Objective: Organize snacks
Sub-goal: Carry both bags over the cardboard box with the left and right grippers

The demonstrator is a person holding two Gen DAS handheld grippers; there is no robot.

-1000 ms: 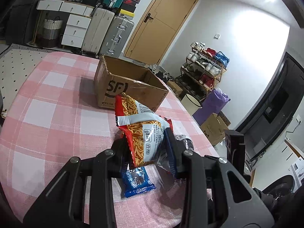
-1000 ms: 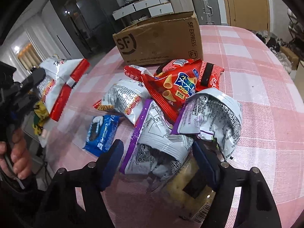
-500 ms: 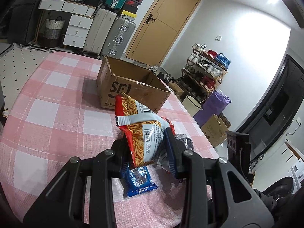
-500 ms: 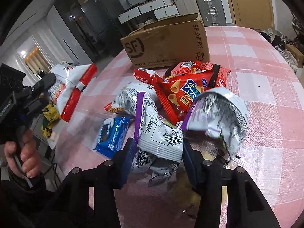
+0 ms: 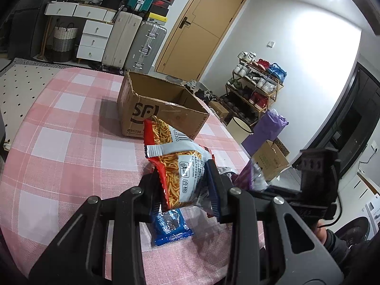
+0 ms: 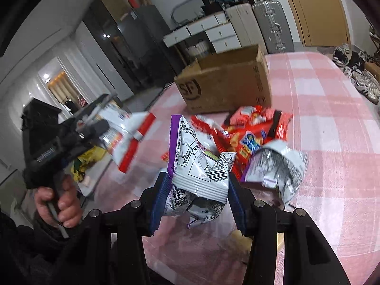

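Note:
My left gripper (image 5: 182,190) is shut on a red and grey bag of stick snacks (image 5: 175,161) and holds it above the pink checked table (image 5: 71,147). My right gripper (image 6: 194,194) is shut on a white and purple snack bag (image 6: 197,163), lifted off the table. An open cardboard SF box (image 5: 156,109) stands further back on the table; it also shows in the right wrist view (image 6: 228,85). A blue packet (image 5: 171,225) lies under the left gripper. Red snack bags (image 6: 251,133) and another white and purple bag (image 6: 277,166) lie before the box.
The left gripper with its bag (image 6: 118,137) shows at the left of the right wrist view, held by a hand (image 6: 57,201). Suitcases (image 5: 140,42) and drawers (image 5: 92,35) stand beyond the table. A shoe rack (image 5: 256,87) is at the right.
My right gripper has shut on the white and purple bag and lifted it off the pile. My left gripper keeps holding the stick snack bag, a little nearer the box.

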